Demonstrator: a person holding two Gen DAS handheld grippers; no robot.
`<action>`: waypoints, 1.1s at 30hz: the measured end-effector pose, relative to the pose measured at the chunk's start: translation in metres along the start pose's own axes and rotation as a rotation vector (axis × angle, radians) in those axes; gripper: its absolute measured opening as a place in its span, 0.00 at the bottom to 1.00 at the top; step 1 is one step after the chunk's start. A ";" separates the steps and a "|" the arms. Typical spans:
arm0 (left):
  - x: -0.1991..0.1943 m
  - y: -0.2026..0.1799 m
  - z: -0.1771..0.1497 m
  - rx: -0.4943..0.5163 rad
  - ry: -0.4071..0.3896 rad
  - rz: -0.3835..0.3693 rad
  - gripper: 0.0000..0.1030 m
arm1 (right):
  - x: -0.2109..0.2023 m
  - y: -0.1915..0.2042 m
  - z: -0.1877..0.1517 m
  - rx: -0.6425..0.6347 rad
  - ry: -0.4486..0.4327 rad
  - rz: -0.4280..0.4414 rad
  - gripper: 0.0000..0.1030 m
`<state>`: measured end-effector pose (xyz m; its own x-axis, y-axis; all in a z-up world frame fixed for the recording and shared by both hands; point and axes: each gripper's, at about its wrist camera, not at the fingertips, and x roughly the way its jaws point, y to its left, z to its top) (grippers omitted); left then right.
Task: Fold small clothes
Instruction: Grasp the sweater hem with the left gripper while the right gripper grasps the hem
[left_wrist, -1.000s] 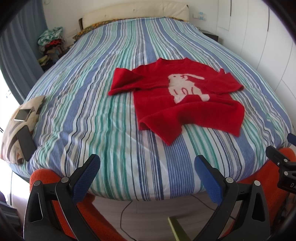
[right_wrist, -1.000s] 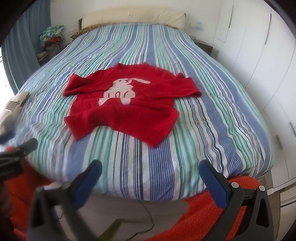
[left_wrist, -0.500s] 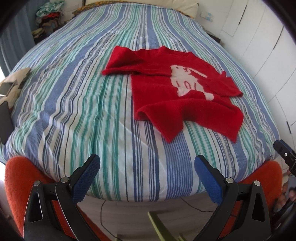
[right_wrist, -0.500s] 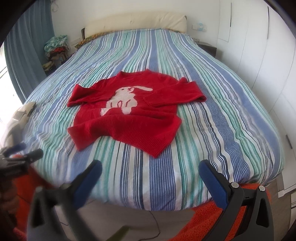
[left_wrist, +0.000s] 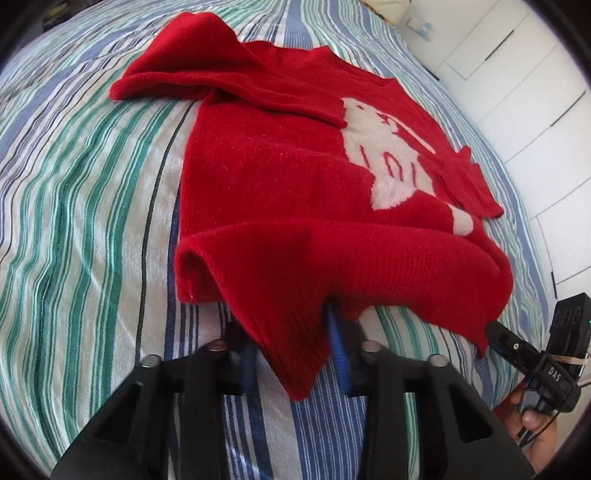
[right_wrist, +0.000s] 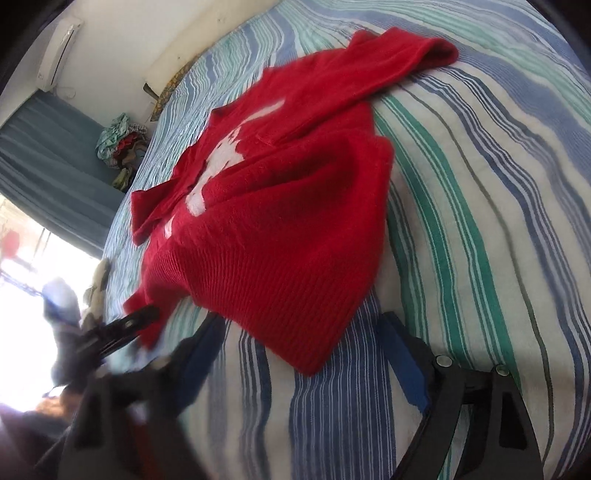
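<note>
Both grippers are taking the sweater's hem on the bed.

The red sweater (left_wrist: 280, 192) is lying face up on the striped bed (left_wrist: 92, 192), its white rabbit showing, so the near hem is probably being taken to fold it up over the body. The left gripper (left_wrist: 295, 354) is pinching a hanging hem corner, jaws nearly together on the knit. The right gripper (right_wrist: 303, 354) is straddling the other hem corner, jaws wide and closing, pads not yet pressing. Its body, seen from the left wrist, is reading "DAS".
</note>
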<state>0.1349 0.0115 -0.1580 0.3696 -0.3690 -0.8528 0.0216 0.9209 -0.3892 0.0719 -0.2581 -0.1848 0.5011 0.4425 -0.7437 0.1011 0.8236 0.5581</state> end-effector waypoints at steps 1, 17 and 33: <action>-0.002 0.004 0.002 -0.019 0.021 -0.045 0.05 | 0.000 0.001 0.003 -0.012 -0.006 0.022 0.53; -0.041 0.005 -0.054 0.203 0.225 0.002 0.06 | -0.058 -0.019 0.000 -0.013 0.278 0.032 0.05; -0.051 0.030 -0.047 0.019 0.203 0.003 0.02 | -0.034 -0.035 -0.016 0.078 0.316 0.094 0.04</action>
<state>0.0735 0.0524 -0.1427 0.1749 -0.3825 -0.9072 0.0389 0.9234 -0.3819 0.0373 -0.2958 -0.1850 0.2213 0.6136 -0.7579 0.1388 0.7495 0.6473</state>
